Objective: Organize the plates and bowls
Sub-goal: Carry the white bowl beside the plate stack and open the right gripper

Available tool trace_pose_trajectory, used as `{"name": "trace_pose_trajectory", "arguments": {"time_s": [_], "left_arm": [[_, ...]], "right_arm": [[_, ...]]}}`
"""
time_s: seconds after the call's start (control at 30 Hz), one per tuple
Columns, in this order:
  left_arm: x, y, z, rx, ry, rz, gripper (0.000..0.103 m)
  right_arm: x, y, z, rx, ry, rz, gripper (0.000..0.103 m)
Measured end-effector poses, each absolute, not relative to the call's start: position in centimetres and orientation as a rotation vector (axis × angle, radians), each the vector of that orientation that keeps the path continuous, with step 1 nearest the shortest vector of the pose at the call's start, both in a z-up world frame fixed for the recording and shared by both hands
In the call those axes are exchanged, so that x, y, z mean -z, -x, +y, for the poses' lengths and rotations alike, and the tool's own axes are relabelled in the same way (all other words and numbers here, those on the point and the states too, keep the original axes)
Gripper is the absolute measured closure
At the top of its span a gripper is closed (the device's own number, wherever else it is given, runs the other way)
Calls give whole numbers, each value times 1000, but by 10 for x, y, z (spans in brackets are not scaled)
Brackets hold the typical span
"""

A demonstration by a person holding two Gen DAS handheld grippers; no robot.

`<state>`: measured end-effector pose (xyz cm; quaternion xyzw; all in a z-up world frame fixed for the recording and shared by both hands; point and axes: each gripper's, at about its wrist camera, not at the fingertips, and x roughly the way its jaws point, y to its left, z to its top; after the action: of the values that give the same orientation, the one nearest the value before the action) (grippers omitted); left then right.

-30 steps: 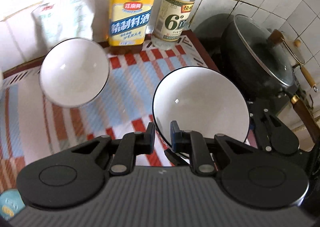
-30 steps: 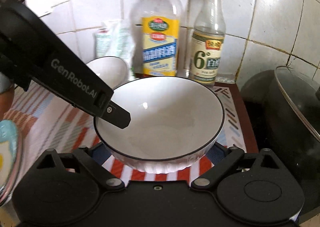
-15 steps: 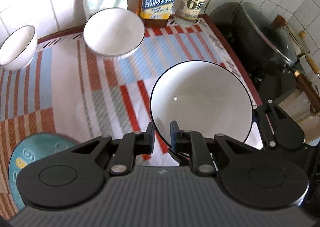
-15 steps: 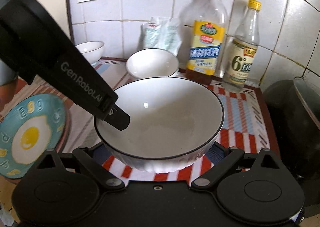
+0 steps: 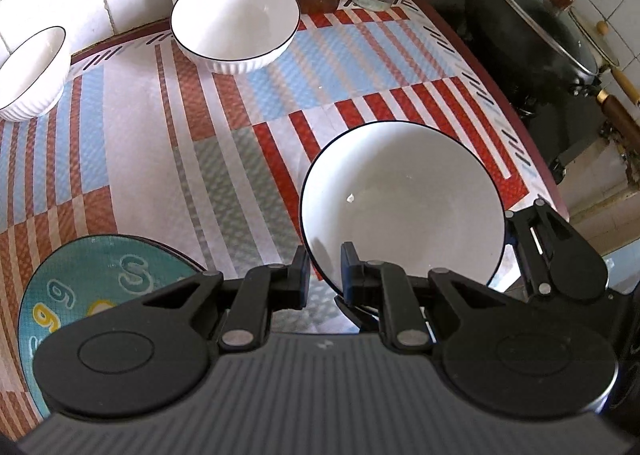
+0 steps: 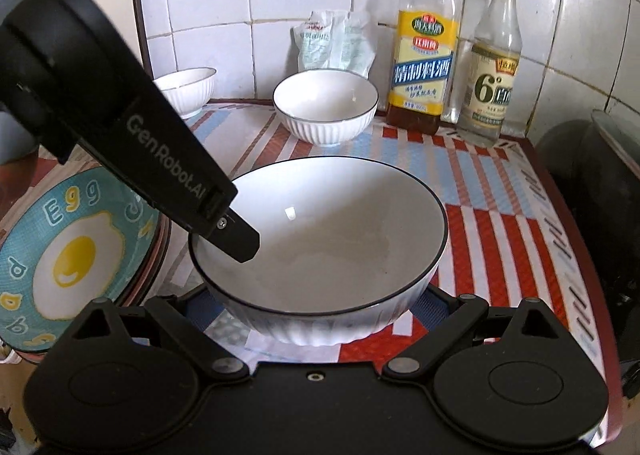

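**Large bowl pinched at the rim, stack target up by the wall**

Left gripper (image 5: 324, 275) clamped on the near-left rim of the large bowl (image 5: 400, 203), one finger inside, one outside. Right gripper (image 6: 316, 295) spread wide around the bowl's base; whether touching, cannot tell. Bowl low over the striped mat (image 5: 180, 159), whether resting on it unclear. From the bowl: medium bowl (image 5: 235, 21) far ahead-left, small bowl (image 5: 30, 71) further left, egg plate (image 6: 68, 255) just beside on the left. Round, no long axis; glossy glazed white, ribbed outside, thin dark rim. Probably slippery.
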<state>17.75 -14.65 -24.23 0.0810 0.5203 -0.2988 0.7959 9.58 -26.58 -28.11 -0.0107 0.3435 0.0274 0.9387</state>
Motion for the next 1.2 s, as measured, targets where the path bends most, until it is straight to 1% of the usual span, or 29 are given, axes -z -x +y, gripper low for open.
{"name": "trace_pose_trajectory", "arguments": {"time_s": [0.3, 0.53, 0.73, 0.8, 0.93, 1.07, 1.2], "left_arm": [[263, -187, -148, 637, -180, 1142, 89], [265, -184, -149, 645, -214, 1132, 89], [267, -186, -143, 670, -178, 1185, 81], [263, -187, -141, 685, -176, 1181, 74], [249, -191, -133, 715, -164, 1178, 72], [227, -196, -118, 751, -138, 1159, 68], [203, -205, -98, 777, -91, 1136, 65]], "right_arm": [[302, -106, -264, -73, 39, 724, 5], [307, -108, -259, -72, 60, 742, 5], [305, -113, -252, -31, 122, 831, 4], [300, -112, -251, -17, 139, 841, 4], [291, -107, -253, -9, 144, 868, 4], [277, -97, -255, -25, 104, 909, 4], [254, -82, -257, -37, 45, 887, 4]]}}
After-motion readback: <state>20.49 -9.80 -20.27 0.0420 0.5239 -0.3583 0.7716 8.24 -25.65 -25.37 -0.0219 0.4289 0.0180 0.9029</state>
